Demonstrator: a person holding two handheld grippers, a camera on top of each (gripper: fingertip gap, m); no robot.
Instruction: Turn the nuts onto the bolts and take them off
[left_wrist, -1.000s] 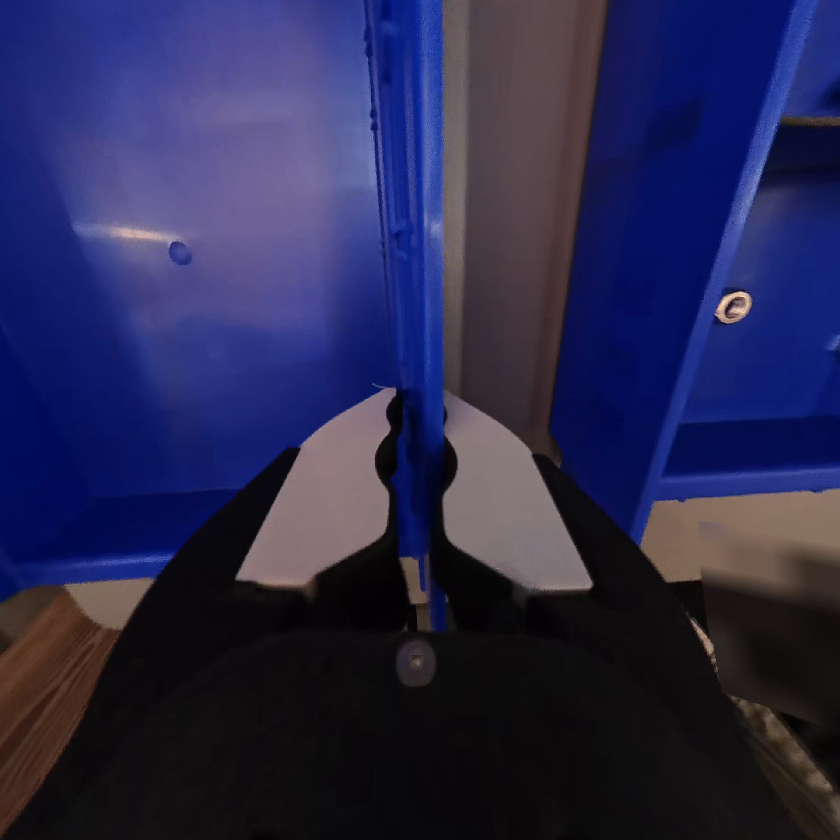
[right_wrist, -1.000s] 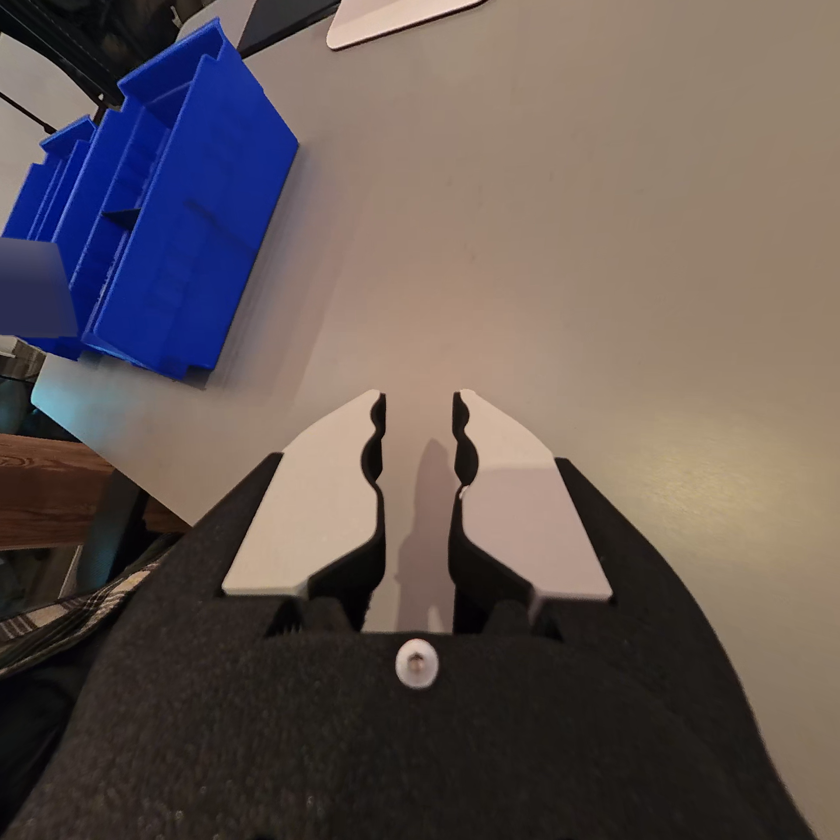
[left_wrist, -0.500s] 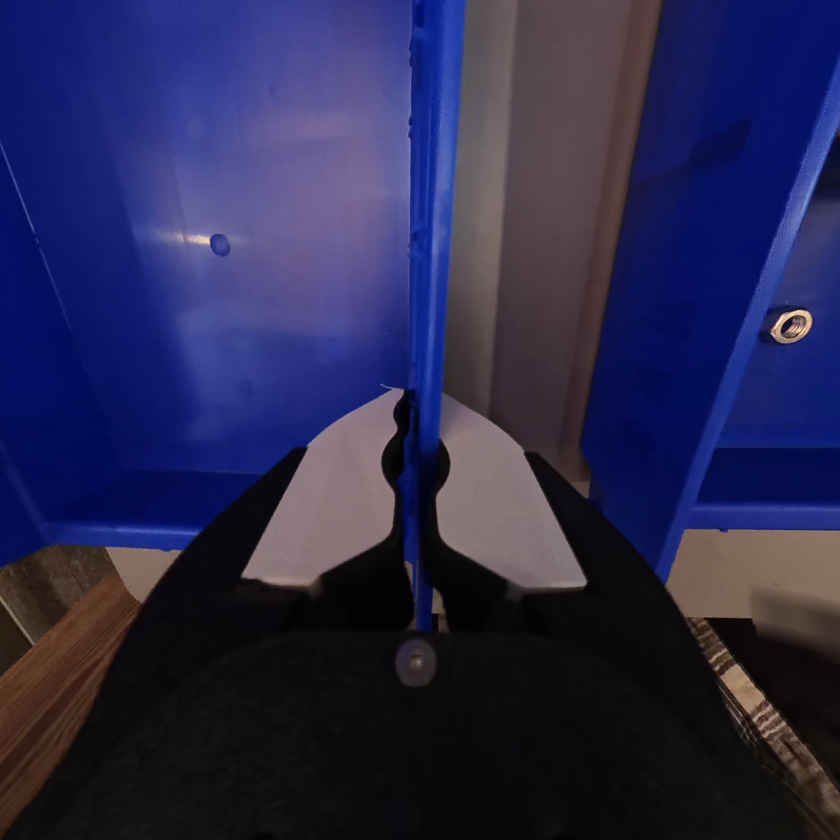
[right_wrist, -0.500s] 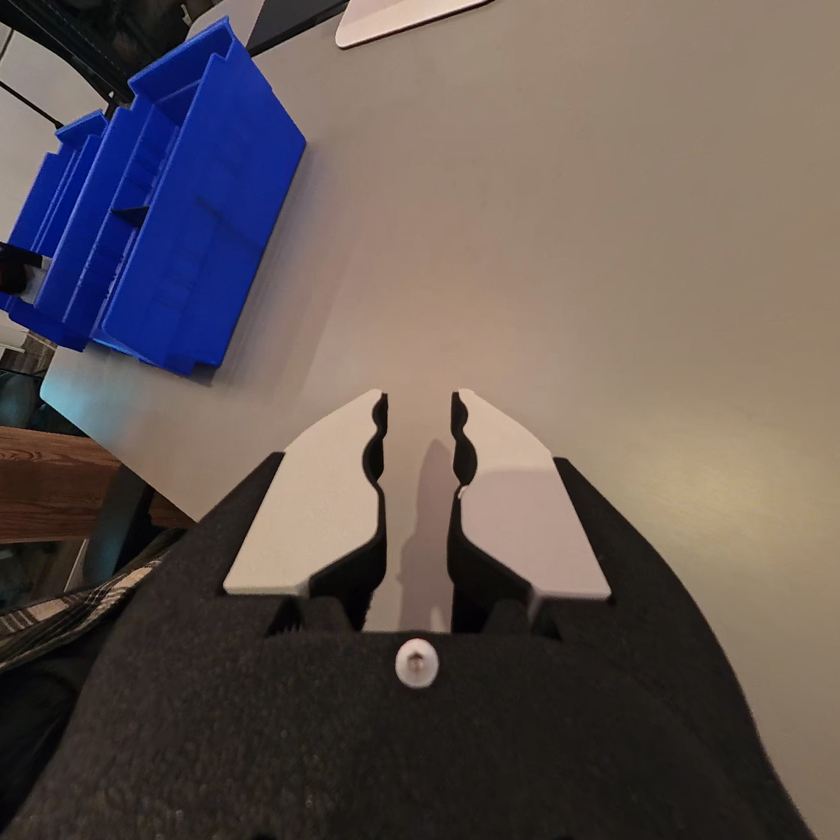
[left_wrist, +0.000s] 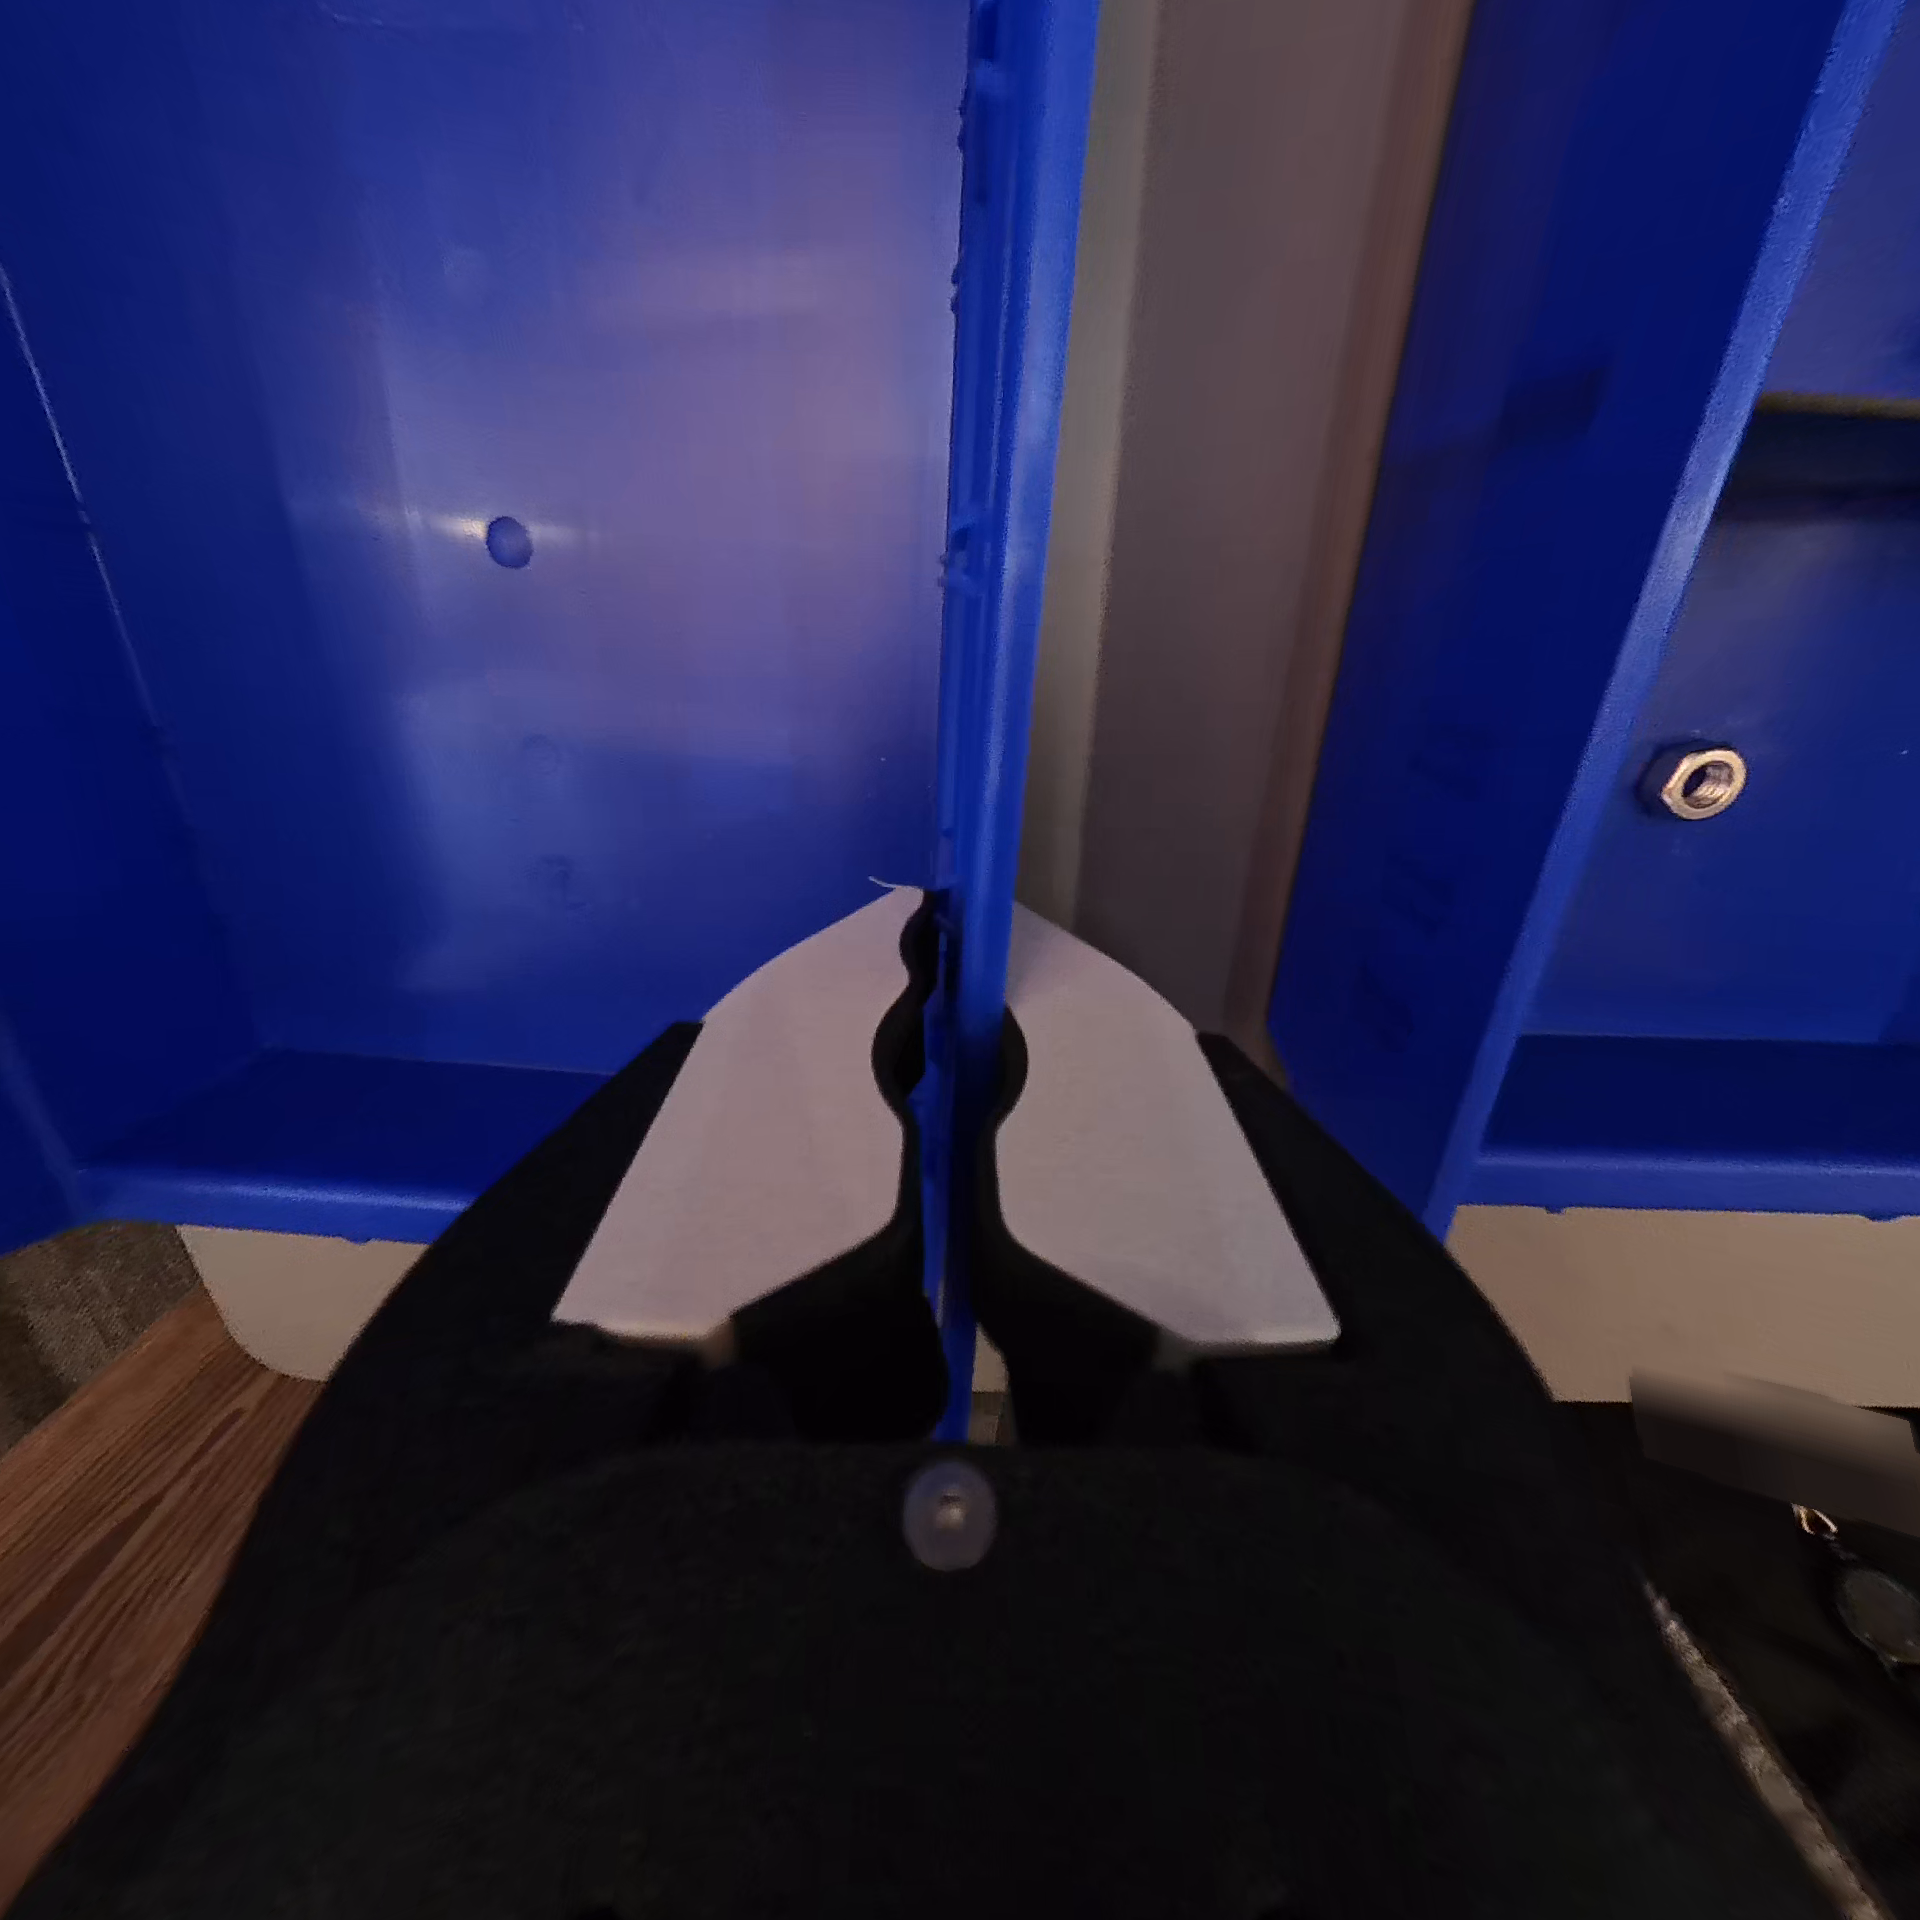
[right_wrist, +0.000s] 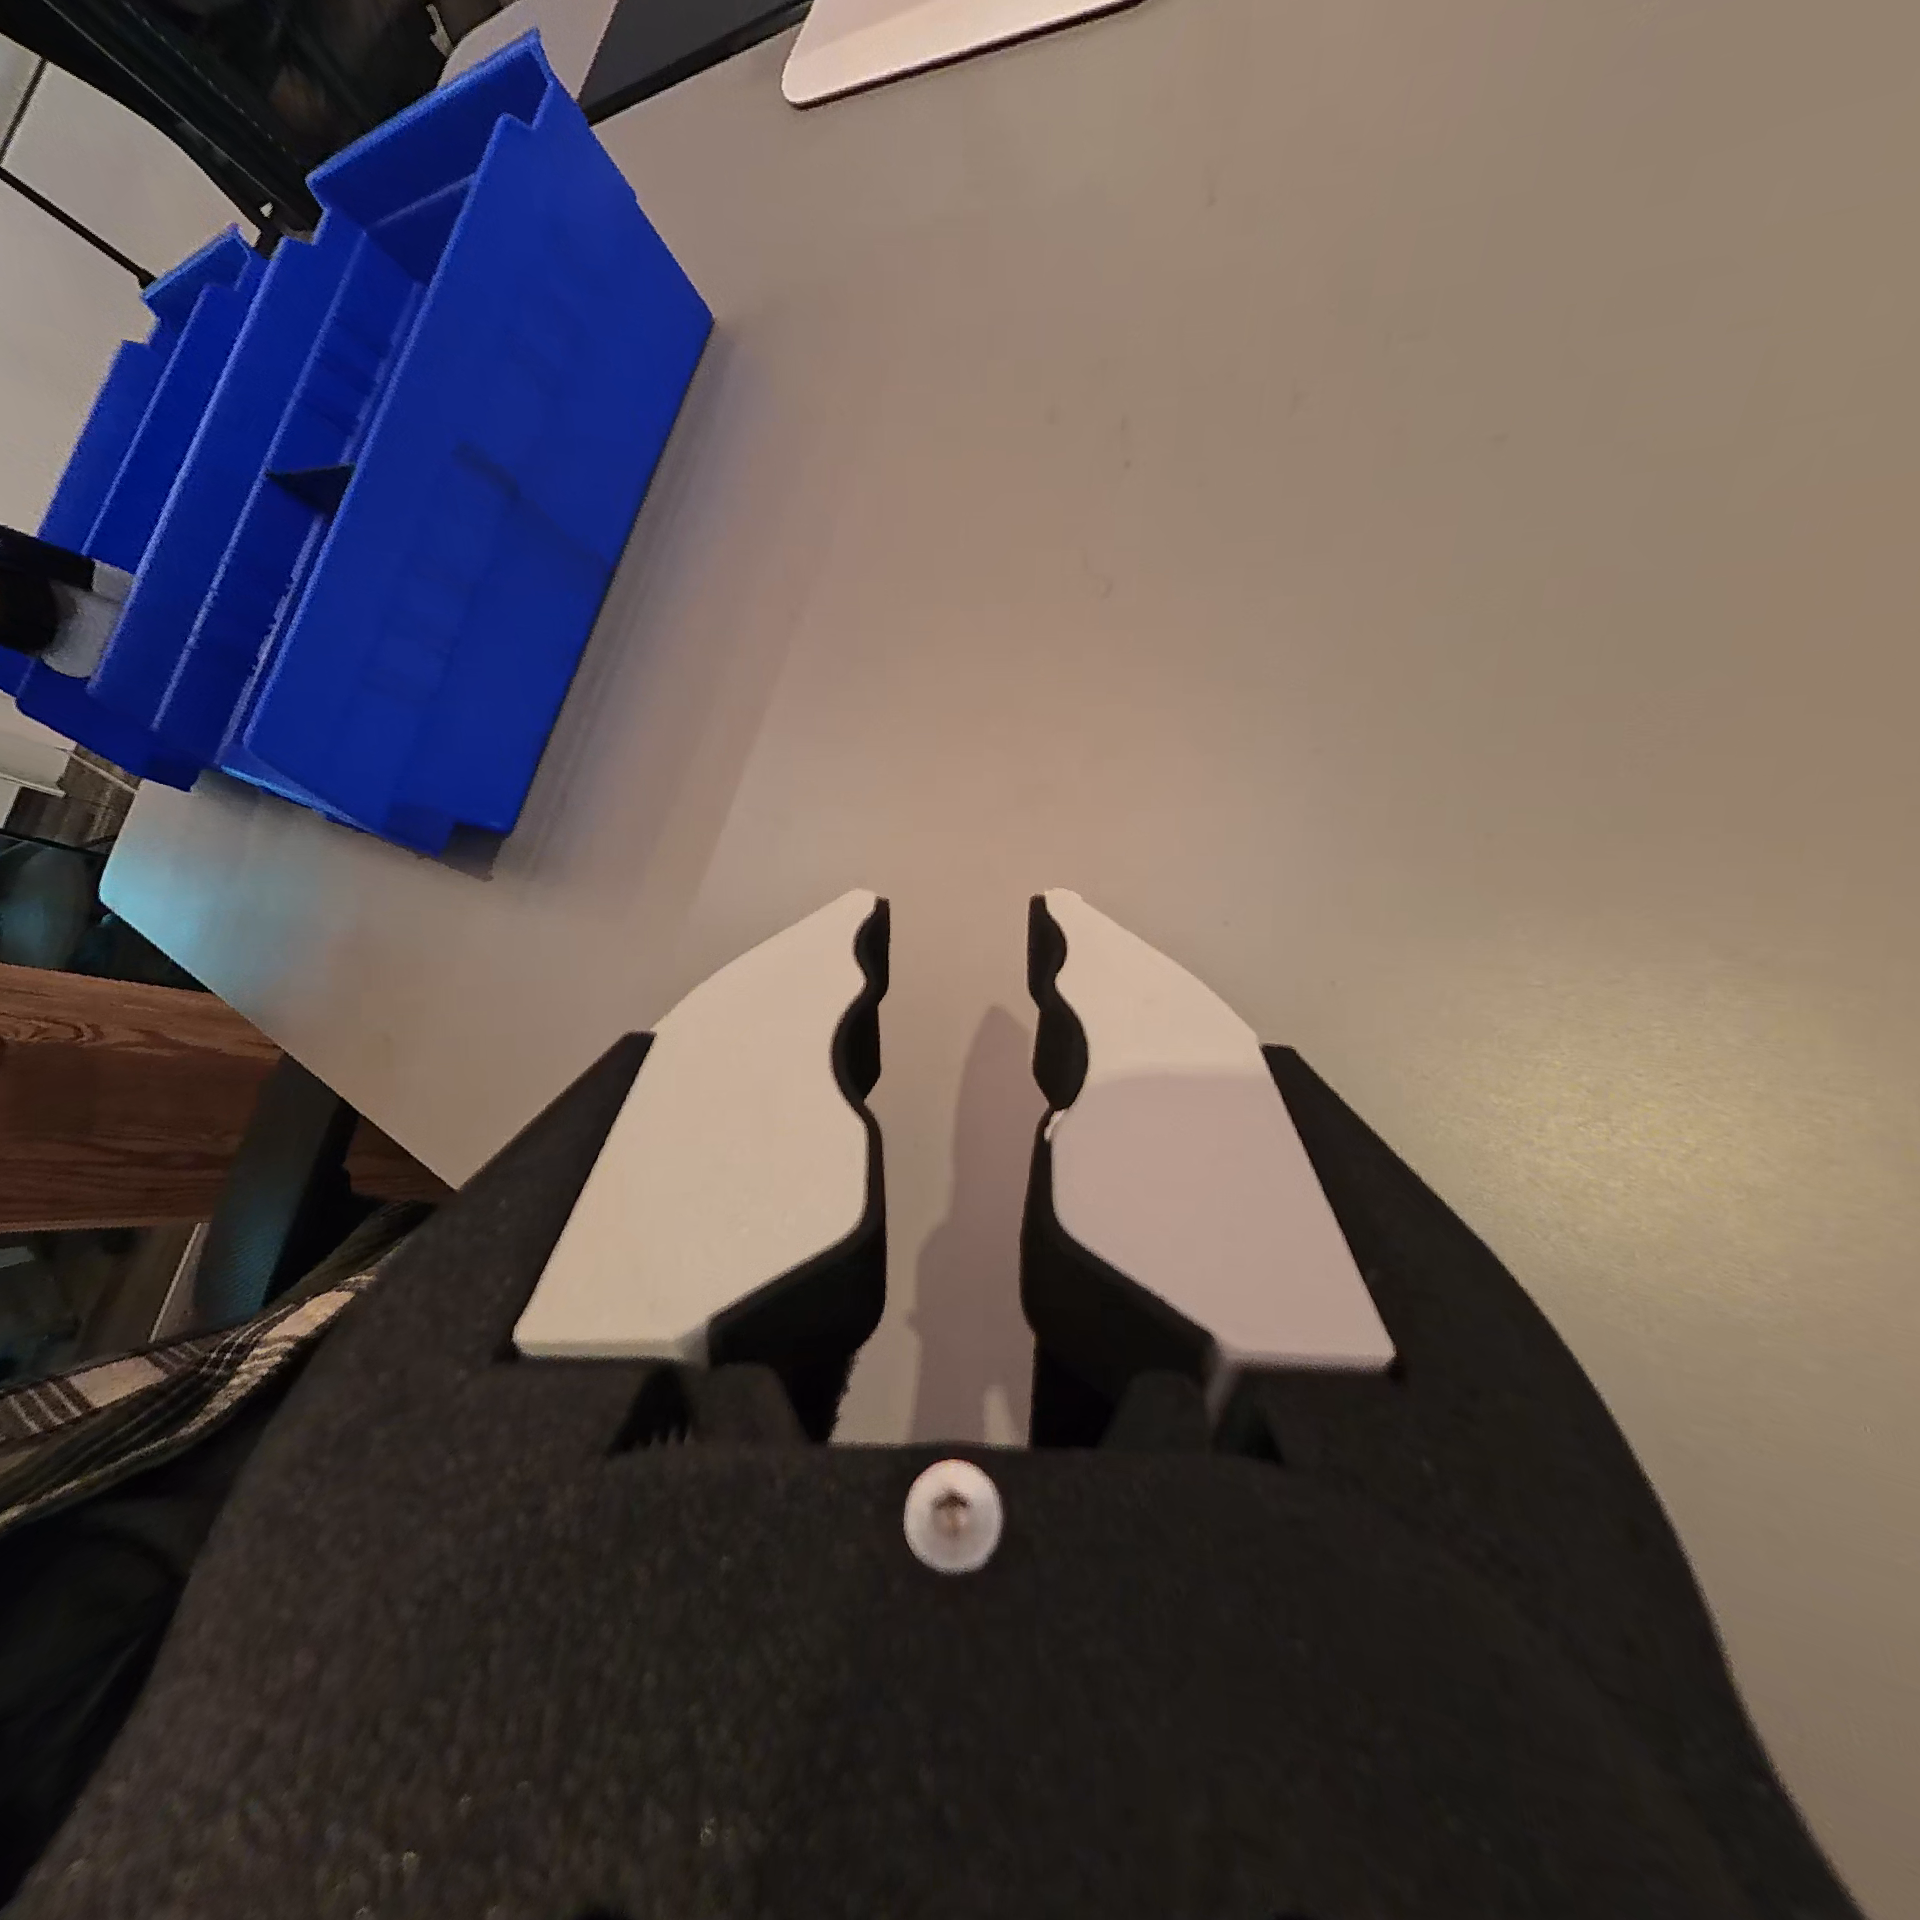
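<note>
This looks like an office or a light workshop bench. A wide, plain grey table (right_wrist: 1299, 520) carries a row of blue plastic parts bins (right_wrist: 436, 499), the open-fronted sort used for small hardware; one bin (left_wrist: 1766, 831) holds a single steel nut (left_wrist: 1699, 779). Past the bins, at the table's far edge, lies a flat pale pad (right_wrist: 935, 42). Below the table's near corner a brown wooden surface (right_wrist: 114, 1101) shows, with a dark frame behind the bins.
</note>
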